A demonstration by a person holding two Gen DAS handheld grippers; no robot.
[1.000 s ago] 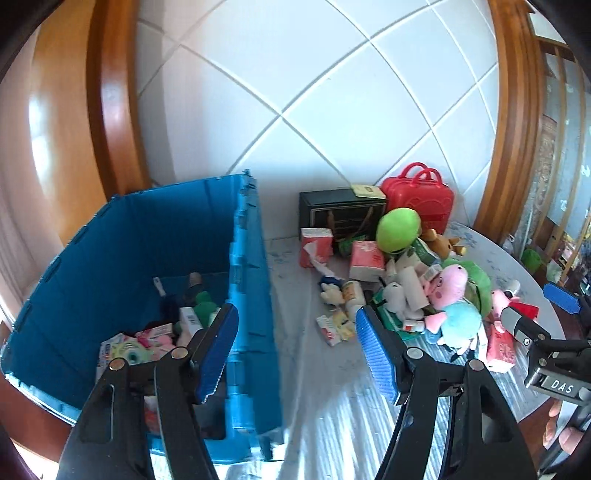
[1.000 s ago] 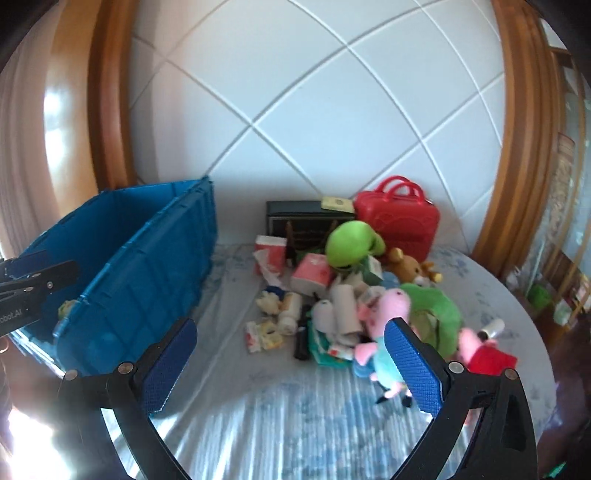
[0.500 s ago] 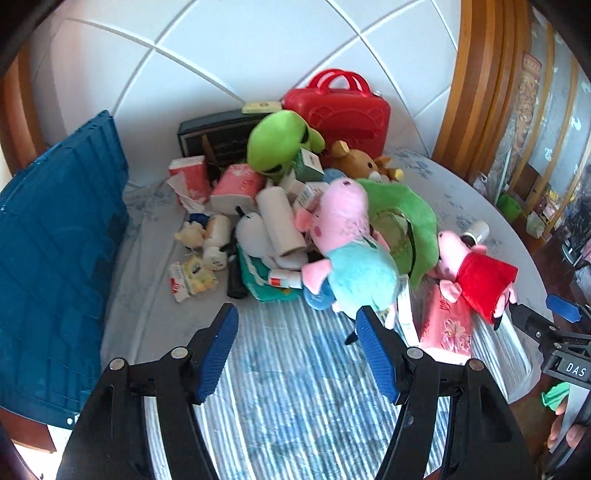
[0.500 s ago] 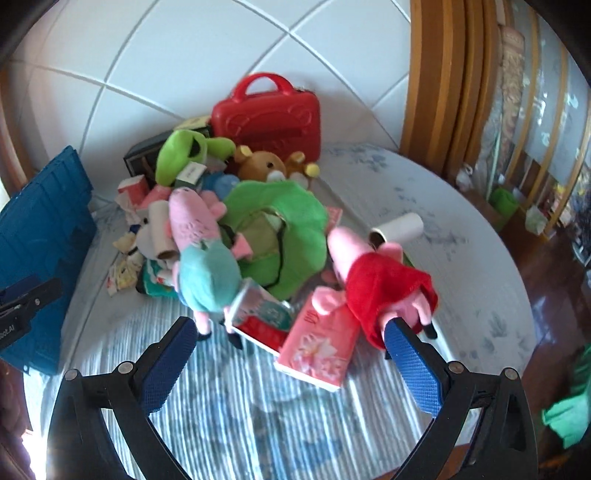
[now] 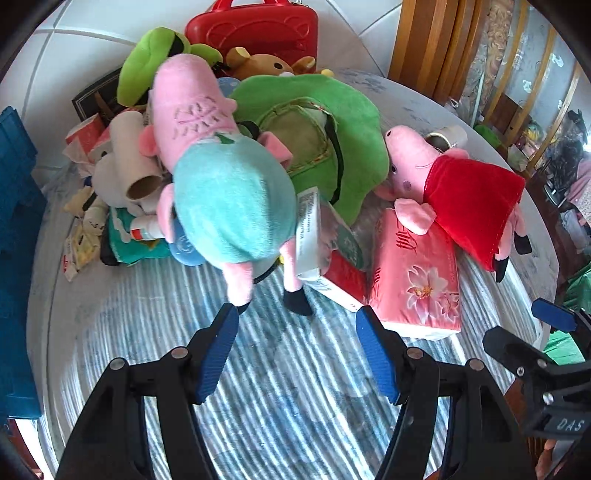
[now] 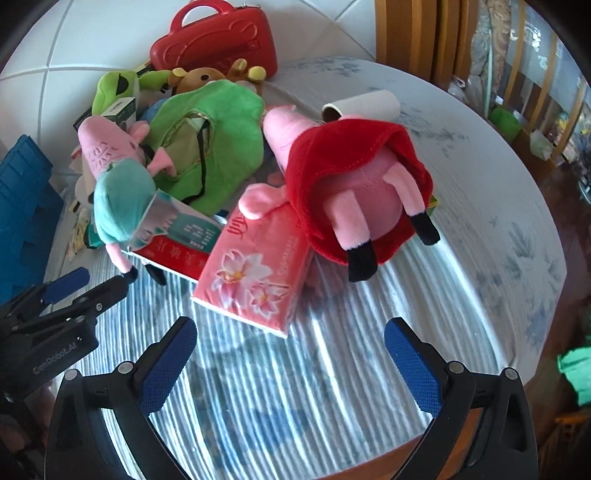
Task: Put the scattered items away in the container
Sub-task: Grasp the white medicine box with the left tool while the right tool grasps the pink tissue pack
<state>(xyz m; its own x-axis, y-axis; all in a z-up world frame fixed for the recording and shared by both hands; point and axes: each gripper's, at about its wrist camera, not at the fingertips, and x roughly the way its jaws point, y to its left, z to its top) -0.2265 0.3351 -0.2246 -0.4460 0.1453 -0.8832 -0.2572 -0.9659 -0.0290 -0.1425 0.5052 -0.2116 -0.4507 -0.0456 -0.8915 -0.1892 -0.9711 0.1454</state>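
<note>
Jaws apart and empty on both sides: the left gripper (image 5: pixel 297 328) hangs over the striped cloth of the round desk (image 6: pixel 480 206), just short of the feet of a pink pig toy in a teal shirt (image 5: pixel 229 199), while the right gripper (image 6: pixel 291 343) is poised, equally wide, below a pink tissue pack (image 6: pixel 255 273) printed with flowers. Neither touches anything.

Clutter fills the desk's far half. A second pig toy, in a red dress (image 6: pixel 354 173), lies feet toward the right camera, one arm resting on the tissue pack. Beside that pack a red-and-white box (image 5: pixel 325 254) leans against the teal pig. Behind them spreads a green plush cushion (image 5: pixel 332 122) with a dark strap across it, then a brown bear (image 5: pixel 262 62) and a lime-green plush (image 5: pixel 147 62), with a red case (image 5: pixel 255 26) standing at the back against the white tiled wall. A cardboard tube (image 5: pixel 136 158) lies to the left of the teal pig amid small packets; a white roll (image 6: pixel 365 103) lies behind the red-dressed pig.

At the left edge of both views, well apart from the pile, the ribbed wall of the blue container (image 5: pixel 14 229) shows; its inside is out of sight. Each camera catches the other gripper at its margin.
</note>
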